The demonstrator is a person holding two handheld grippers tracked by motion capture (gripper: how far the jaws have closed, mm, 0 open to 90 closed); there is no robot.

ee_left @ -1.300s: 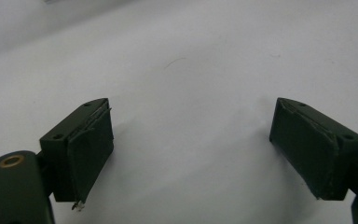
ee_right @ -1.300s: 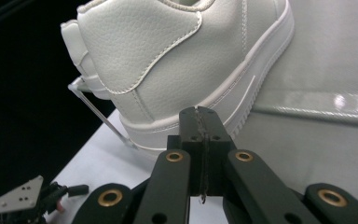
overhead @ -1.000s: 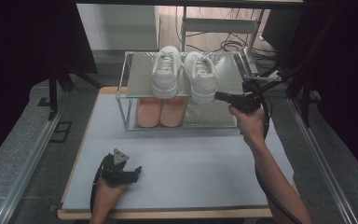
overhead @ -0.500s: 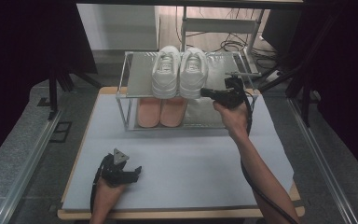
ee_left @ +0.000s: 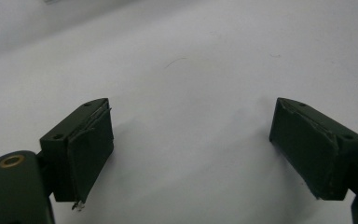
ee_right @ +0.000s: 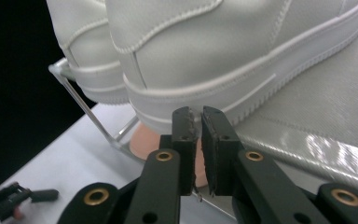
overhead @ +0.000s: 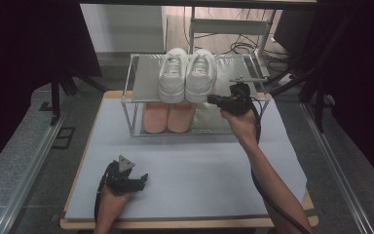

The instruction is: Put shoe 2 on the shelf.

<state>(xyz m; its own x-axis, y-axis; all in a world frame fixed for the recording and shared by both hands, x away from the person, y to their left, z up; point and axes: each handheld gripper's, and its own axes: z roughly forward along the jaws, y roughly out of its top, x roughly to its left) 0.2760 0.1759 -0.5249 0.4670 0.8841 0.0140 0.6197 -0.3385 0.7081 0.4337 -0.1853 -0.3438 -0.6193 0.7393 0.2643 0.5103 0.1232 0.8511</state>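
Right claw [overhead: 211, 99]: moved leftward to the right white sneaker's [overhead: 200, 75] heel, upper centre, top shelf [overhead: 143, 80]; jaws just parting, nothing between. Step: approach. Next: widen, grip heel. Left claw [overhead: 140, 179]: apart, lower left tabletop [overhead: 199, 165].

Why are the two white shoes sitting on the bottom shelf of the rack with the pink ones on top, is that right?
Not quite. The high view shows the white shoes on the top shelf of the rack, and the pink ones on the bottom shelf beneath them. The rest is right: there are two white shoes, side by side.
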